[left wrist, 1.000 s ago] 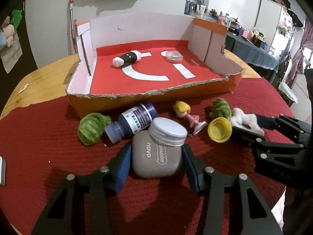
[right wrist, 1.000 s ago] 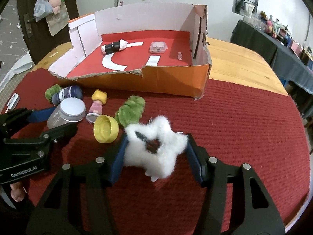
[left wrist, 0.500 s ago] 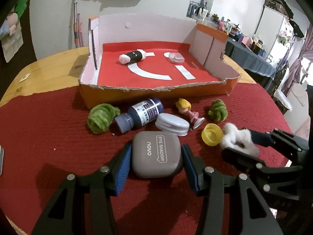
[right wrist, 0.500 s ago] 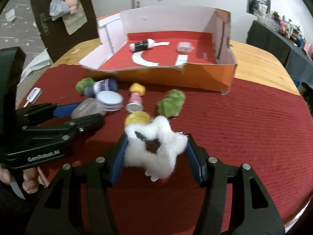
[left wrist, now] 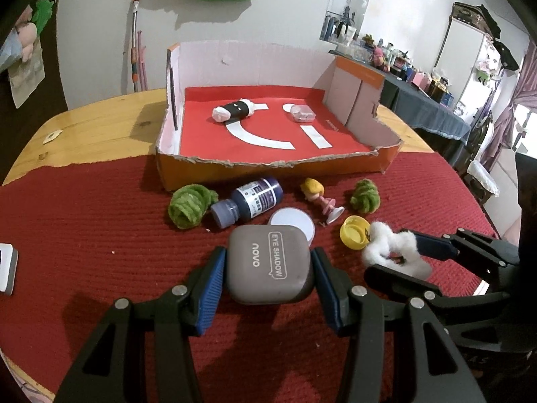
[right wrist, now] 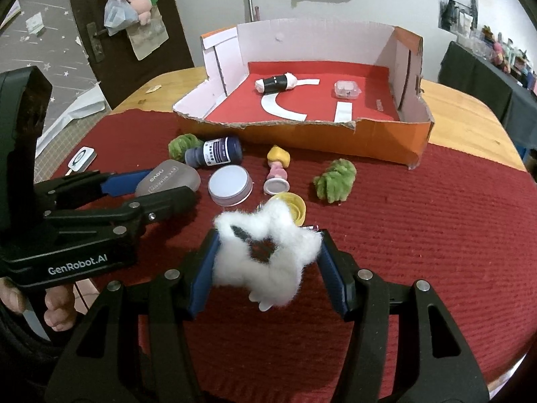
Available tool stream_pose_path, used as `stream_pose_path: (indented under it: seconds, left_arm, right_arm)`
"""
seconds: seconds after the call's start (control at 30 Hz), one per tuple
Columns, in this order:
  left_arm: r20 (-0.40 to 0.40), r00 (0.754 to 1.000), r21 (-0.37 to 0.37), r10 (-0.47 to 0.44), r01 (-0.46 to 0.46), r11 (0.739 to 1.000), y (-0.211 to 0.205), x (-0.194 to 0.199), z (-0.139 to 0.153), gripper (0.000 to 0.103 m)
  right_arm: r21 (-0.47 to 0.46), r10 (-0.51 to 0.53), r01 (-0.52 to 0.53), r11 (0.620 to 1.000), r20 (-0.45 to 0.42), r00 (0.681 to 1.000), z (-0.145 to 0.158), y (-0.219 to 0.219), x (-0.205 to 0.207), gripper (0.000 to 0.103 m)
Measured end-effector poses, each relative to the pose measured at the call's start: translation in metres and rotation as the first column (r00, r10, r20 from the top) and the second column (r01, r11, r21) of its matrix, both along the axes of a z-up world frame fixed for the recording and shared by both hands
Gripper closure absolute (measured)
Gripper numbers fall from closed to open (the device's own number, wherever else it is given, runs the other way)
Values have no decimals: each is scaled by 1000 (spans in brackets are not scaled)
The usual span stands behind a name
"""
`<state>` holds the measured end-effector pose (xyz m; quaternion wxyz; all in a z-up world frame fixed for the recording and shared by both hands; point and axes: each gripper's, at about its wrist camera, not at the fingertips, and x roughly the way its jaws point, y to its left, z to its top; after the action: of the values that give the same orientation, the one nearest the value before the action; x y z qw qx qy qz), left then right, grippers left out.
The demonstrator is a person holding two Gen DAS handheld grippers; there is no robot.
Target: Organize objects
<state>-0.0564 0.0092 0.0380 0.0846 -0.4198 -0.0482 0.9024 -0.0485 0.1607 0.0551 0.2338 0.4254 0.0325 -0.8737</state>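
My left gripper [left wrist: 266, 265] is shut on a grey eye shadow case [left wrist: 268, 263], lifted above the red cloth [left wrist: 84, 235]. My right gripper [right wrist: 266, 257] is shut on a fluffy white star [right wrist: 265, 255]; from the left wrist view the star [left wrist: 391, 247] shows at the right. In front lie a dark blue bottle [left wrist: 250, 203], a white-lidded jar [left wrist: 292, 226], a small doll [left wrist: 319, 198], a yellow cap [left wrist: 354, 233] and two green pompoms [left wrist: 189, 205] [left wrist: 365, 196]. Beyond them stands the open cardboard box [left wrist: 268, 168] with a red floor.
Inside the box lie a black-and-white roll [left wrist: 235, 110] and a small clear case [left wrist: 302, 113]. A white device [left wrist: 6, 268] sits at the cloth's left edge. The wooden table [left wrist: 94, 127] shows beyond the cloth. A person's fingers [right wrist: 57, 309] hold the left gripper's handle.
Both grippers pulled back from the row of objects and rose a little, each keeping its item. The white-lidded jar now lies clear of the eye shadow case.
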Motion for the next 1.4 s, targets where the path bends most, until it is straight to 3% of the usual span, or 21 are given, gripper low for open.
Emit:
stream_pose_path:
  seconds: [0.47,1.4]
  left_arm:
    - [-10,1000,-9,-7,7,1000,2,-7,5,50]
    - [-36,999,-13,4,-5,1000,-8,-69,40,50]
  right_arm:
    - [-10,-3,3,1000,-24,1000,13,2,-8,48]
    - [-24,-10,8,1000,-87,996,59,1,-56,48]
